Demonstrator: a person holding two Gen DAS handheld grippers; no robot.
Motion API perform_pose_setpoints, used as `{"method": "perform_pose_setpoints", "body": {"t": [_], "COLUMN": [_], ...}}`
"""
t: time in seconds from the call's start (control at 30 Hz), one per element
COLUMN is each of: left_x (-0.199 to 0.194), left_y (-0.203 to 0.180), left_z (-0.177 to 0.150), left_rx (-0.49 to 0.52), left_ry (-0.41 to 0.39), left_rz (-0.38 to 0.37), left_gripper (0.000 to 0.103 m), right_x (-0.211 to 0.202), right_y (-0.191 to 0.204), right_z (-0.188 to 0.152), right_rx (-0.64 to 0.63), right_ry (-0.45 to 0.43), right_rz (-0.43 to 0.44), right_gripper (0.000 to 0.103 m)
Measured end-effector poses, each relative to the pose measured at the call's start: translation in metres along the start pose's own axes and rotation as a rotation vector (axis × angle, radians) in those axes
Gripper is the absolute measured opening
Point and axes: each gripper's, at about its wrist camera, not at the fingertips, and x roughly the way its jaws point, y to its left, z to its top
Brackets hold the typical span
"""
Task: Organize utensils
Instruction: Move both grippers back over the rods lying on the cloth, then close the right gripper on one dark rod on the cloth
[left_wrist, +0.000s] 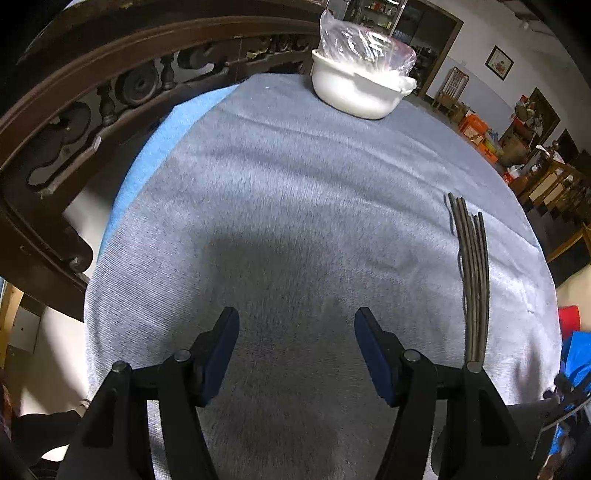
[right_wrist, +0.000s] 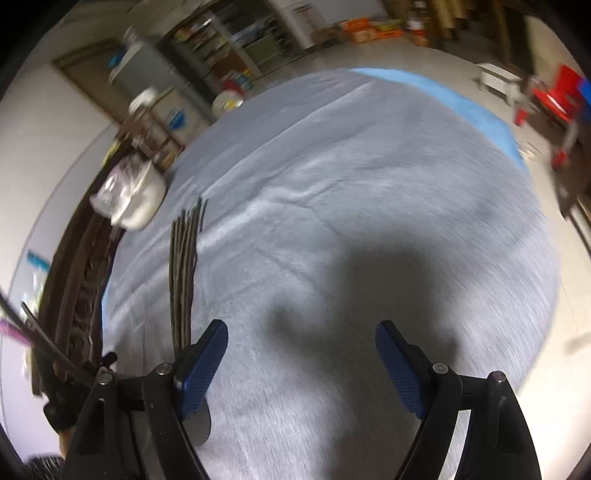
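A bundle of several dark chopsticks (left_wrist: 474, 273) lies on the grey tablecloth (left_wrist: 295, 206), to the right of my left gripper (left_wrist: 296, 325), which is open and empty above the cloth. In the right wrist view the same chopsticks (right_wrist: 181, 273) lie to the left of my right gripper (right_wrist: 301, 338), which is open and empty; their near ends pass behind its left finger (right_wrist: 201, 360). A white bowl (left_wrist: 354, 90) with a clear plastic bag in it stands at the far edge of the table; it also shows in the right wrist view (right_wrist: 138, 201).
A dark carved wooden bench back (left_wrist: 74, 122) runs along the table's left side. A blue cloth edge (left_wrist: 155, 155) shows under the grey one. A red chair (right_wrist: 554, 98) and shelves stand on the floor beyond the table. The right wrist view is blurred.
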Motion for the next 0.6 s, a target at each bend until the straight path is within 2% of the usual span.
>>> {"method": "perform_pose_setpoints", "body": {"t": [0.17,0.23,0.3,0.37,0.6], "left_x": [0.007,0.008,0.009,0.011,0.015], "left_y": [0.0,0.001,0.001,0.002,0.008], "left_z": [0.002,0.003,0.005,0.005,0.004], "left_rx": [-0.003,-0.01,-0.018,-0.021,-0.039], "left_ry": [0.015,0.019,0.024,0.027,0.041], "left_rz": [0.0,-0.005,-0.011,-0.018,-0.021], "left_gripper": [0.065,0.065,0.065,0.065,0.065], "right_x": [0.04,0.06,0.075,0.091,0.128], "right_y": [0.029,0.044,0.056,0.068,0.105], "right_z": [0.035,0.051,0.061,0.072,0.094], "right_rx": [-0.105,-0.139,-0.156,-0.177,-0.213], "right_ry": [0.097,0.158,0.203,0.245,0.337], "right_rz": [0.011,0.032,0.039,0.048,0.085], "right_gripper": [0.082,0.075,0.059,0.053,0.052]}}
